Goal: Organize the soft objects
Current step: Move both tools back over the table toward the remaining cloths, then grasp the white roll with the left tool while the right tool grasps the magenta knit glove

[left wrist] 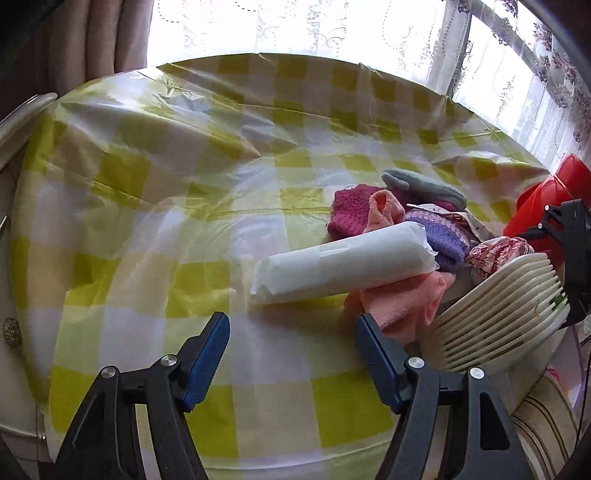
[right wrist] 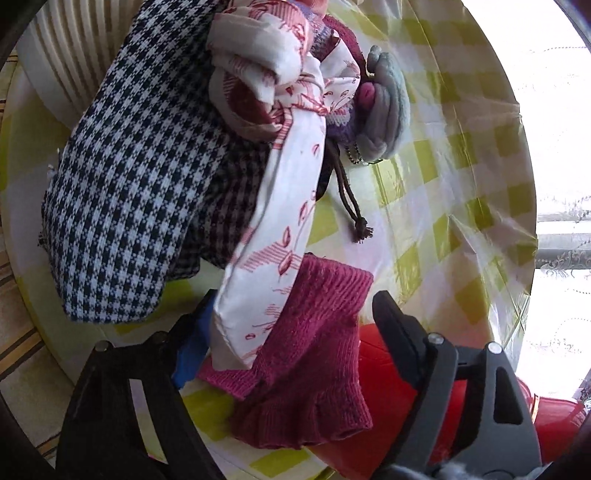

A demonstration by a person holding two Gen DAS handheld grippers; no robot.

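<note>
Left wrist view: round table under a glossy yellow-and-white checked plastic cloth point(left wrist: 155, 206), with a window and lace curtain point(left wrist: 295, 29) behind.
Left gripper point(left wrist: 291, 354): jaws apart with nothing between them, blue-padded fingers point(left wrist: 207, 354) hovering over bare cloth just in front of the pile.
White roll: soft white padded roll in clear wrap point(left wrist: 343, 258), lying on its side across the near edge of the pile, one end resting on the peach terry towel point(left wrist: 402, 299).
Pile of soft things: magenta fuzzy cloth point(left wrist: 349, 214), grey fleece mitten point(left wrist: 424, 188) and purple knitted piece point(left wrist: 443, 236), heaped together at the right of the table, touching one another.
Basket: cream slatted plastic basket point(left wrist: 506, 314), tipped on its side just right of the towel.
Red container: red plastic vessel point(left wrist: 546, 199), at the table's right edge behind the other black gripper.
Right wrist view: same pile seen from above and close.
Right gripper point(right wrist: 291, 325): jaws standing wide on either side of the crimson knitted piece point(right wrist: 317, 354) and the end of the white scarf with red print point(right wrist: 280, 236); cannot tell whether the pads press on either.
Houndstooth cloth: black-and-white houndstooth fabric point(right wrist: 133, 177), lying left of the scarf, partly over the basket.
Cord: brown drawstring with knotted end point(right wrist: 354, 210), trailing onto the checked cloth.
</note>
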